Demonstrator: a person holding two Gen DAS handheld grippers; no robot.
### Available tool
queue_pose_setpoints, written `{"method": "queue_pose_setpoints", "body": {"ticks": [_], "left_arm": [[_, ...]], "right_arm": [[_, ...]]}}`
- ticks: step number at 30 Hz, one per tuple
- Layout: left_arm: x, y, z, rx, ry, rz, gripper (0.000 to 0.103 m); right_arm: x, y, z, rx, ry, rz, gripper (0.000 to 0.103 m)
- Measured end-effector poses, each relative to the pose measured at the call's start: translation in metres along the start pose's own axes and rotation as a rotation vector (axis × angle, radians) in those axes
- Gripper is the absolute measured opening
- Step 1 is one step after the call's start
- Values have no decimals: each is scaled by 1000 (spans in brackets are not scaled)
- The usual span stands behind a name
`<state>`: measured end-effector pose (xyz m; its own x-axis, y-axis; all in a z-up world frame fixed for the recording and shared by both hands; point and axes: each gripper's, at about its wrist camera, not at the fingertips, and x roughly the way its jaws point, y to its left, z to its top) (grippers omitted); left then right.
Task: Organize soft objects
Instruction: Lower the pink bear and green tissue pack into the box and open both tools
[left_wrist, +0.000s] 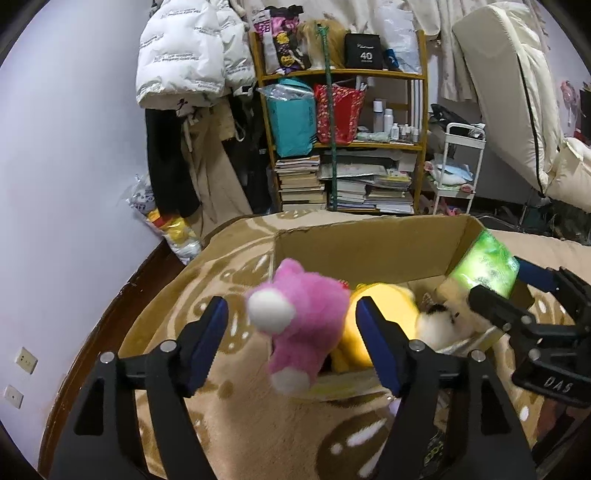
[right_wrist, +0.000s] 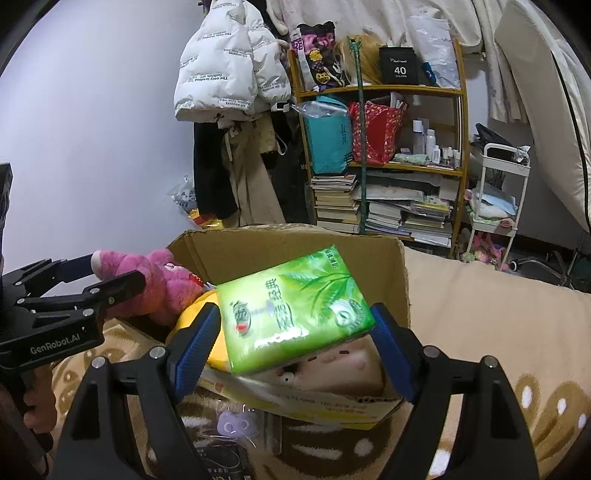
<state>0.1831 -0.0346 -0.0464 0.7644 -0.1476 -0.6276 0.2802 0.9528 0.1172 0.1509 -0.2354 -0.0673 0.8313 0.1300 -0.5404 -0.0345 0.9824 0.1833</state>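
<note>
Left gripper (left_wrist: 291, 345) is standing wide, pink plush (left_wrist: 299, 317) blurred and loose between its fingers over the cardboard box (left_wrist: 369, 251); only right wrist view is showing right gripper (right_wrist: 297, 345) clamping the green tissue pack (right_wrist: 295, 306).

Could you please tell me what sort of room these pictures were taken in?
Most likely a lived-in bedroom used for storage: a blanket covers what looks like a bed, coats hang on the wall, and a wooden shelf holds books, bags and bottles.
</note>
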Motion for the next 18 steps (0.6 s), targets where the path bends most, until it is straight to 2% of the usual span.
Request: {"method": "queue_pose_setpoints", "body": {"ticks": [1,3,18], "left_arm": [[-1,2,-1,-7,5,-2,79],[-2,6,-1,-24,10,-2,80],[-31,13,-21,-32,29,13,81]], "right_arm": [[0,0,0,1,-1,1,88],[-1,2,0,2,-3,3,96],[-47,13,0,-5,-40,-16,102]]}}
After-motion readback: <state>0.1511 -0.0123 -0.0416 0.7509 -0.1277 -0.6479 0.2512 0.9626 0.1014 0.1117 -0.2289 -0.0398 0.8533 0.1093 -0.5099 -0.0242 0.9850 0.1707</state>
